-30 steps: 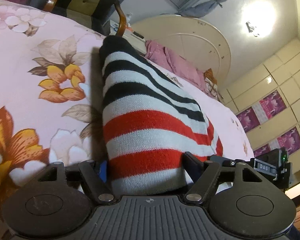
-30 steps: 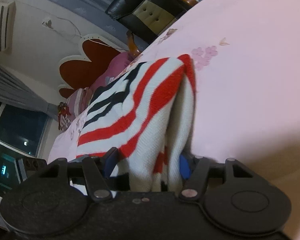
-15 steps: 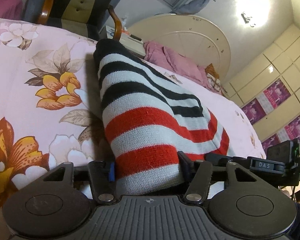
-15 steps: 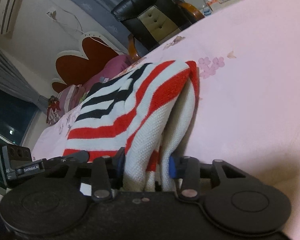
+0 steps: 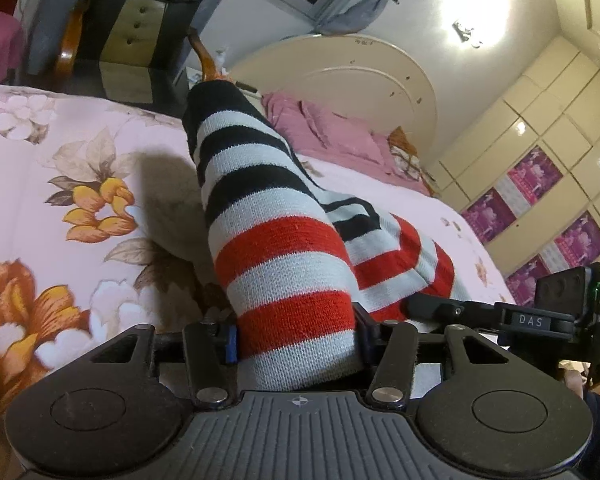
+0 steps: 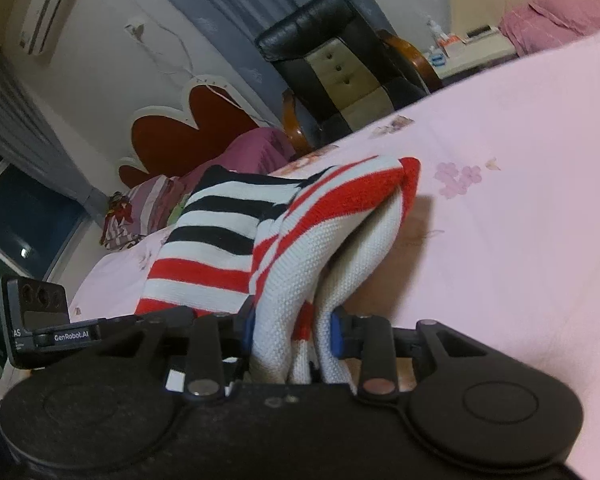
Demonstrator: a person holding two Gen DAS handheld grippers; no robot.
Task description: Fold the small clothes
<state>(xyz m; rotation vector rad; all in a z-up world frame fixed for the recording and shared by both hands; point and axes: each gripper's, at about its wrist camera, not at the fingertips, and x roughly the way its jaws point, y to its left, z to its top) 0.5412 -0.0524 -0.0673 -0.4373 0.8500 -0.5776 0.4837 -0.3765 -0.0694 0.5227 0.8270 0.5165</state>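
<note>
Garment (image 5: 284,264) lifted higher off bedspread (image 5: 60,184).

Setting: we take this for a home bedroom. We note a bed under a pink floral bedspread (image 5: 60,208), pink pillows (image 5: 332,136) against a round cream headboard (image 5: 352,80), and a second, red scalloped headboard (image 6: 180,136). Cream wardrobe doors (image 5: 560,120) carry purple posters; a black padded armchair (image 6: 340,64), grey curtains (image 6: 228,4) and a wall air conditioner (image 6: 52,8) complete it
</note>
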